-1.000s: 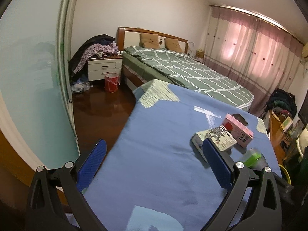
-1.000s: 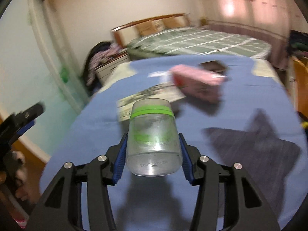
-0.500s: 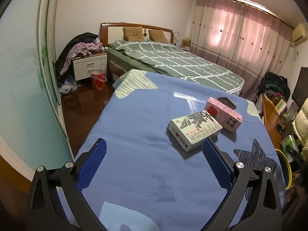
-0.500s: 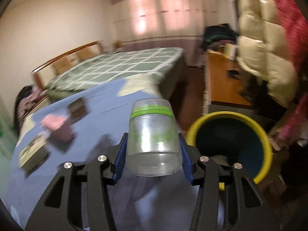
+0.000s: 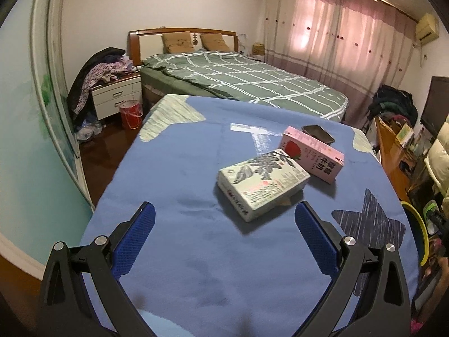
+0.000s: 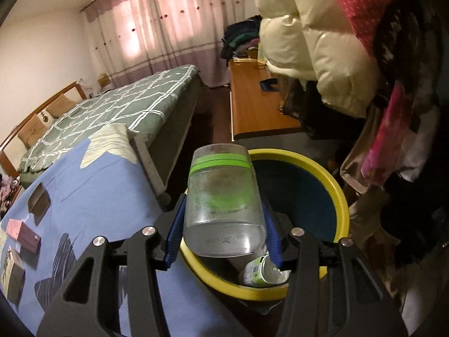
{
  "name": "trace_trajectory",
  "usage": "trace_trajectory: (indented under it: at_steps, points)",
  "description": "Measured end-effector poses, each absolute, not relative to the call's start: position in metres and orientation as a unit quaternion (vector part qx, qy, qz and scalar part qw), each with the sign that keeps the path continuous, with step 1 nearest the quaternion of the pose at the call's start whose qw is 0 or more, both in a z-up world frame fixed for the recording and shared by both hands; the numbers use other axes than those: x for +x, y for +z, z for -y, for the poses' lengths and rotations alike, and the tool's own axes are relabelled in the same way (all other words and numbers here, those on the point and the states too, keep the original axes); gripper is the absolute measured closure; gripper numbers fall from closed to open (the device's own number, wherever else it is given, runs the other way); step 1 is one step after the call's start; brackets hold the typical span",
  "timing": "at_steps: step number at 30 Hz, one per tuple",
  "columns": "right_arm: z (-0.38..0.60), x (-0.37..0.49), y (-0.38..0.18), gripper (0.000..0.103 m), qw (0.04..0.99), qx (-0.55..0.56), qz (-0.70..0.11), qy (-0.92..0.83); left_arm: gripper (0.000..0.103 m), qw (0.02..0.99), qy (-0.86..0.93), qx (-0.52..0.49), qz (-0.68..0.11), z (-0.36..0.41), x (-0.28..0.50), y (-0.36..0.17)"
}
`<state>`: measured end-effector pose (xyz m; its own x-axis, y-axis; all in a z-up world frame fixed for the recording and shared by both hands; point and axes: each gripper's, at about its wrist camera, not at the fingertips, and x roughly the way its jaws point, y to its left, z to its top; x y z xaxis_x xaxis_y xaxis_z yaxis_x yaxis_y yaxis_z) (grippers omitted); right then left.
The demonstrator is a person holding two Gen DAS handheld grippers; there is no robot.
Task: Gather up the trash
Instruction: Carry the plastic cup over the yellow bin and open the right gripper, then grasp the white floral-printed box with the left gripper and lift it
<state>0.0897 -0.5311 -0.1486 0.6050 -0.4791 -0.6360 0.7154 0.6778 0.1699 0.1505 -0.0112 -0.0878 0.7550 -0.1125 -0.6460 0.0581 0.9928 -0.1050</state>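
Note:
My right gripper (image 6: pixel 221 236) is shut on a clear plastic jar with a green band (image 6: pixel 223 205) and holds it above the near rim of a yellow-rimmed bin (image 6: pixel 341 196). A white and green bottle (image 6: pixel 262 273) lies inside the bin. My left gripper (image 5: pixel 224 233) is open and empty above the blue table (image 5: pixel 174 168). A green-grey box (image 5: pixel 262 184) and a pink milk carton (image 5: pixel 313 153) lie on the table just beyond it. The bin's rim (image 5: pixel 419 224) shows at the right in the left wrist view.
A dark phone (image 5: pixel 318 133) lies behind the pink carton. A green checked bed (image 5: pixel 247 75) stands beyond the table. A wooden desk (image 6: pixel 252 98) and hanging coats (image 6: pixel 322 42) crowd the bin's far side. A red bucket (image 5: pixel 130 113) stands by the nightstand.
My right gripper has swung with the jar from over the table to over the bin. My left gripper has drawn back and turned right, open throughout.

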Motion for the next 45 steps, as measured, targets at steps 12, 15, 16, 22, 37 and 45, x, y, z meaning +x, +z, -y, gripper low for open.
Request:
trace_trajectory:
  at_steps: [12, 15, 16, 22, 37, 45]
  points:
    - [0.523, 0.092, -0.145, 0.047, 0.868, 0.203, -0.287, -0.35, 0.005, 0.911, -0.091, -0.05, -0.399, 0.036, 0.175, -0.123]
    - [0.523, 0.092, -0.146, 0.047, 0.868, 0.203, -0.287, -0.35, 0.005, 0.91, -0.093, -0.047, -0.402, 0.042, 0.18, -0.128]
    - [0.523, 0.092, -0.146, 0.047, 0.869, 0.203, -0.287, -0.35, 0.005, 0.911, -0.093, -0.045, -0.4, 0.043, 0.181, -0.129]
    - [0.521, 0.093, -0.146, 0.046, 0.871, 0.207, -0.286, -0.342, 0.005, 0.914, -0.08, -0.012, -0.398, 0.059, 0.201, -0.135]
    - [0.523, 0.092, -0.146, 0.043, 0.874, 0.223, -0.281, -0.326, 0.005, 0.885, -0.192, -0.004, -0.424, 0.123, 0.213, -0.144]
    - [0.524, 0.092, -0.148, 0.042, 0.876, 0.232, -0.279, -0.317, 0.005, 0.908, -0.135, 0.041, -0.394, 0.108, 0.225, -0.117]
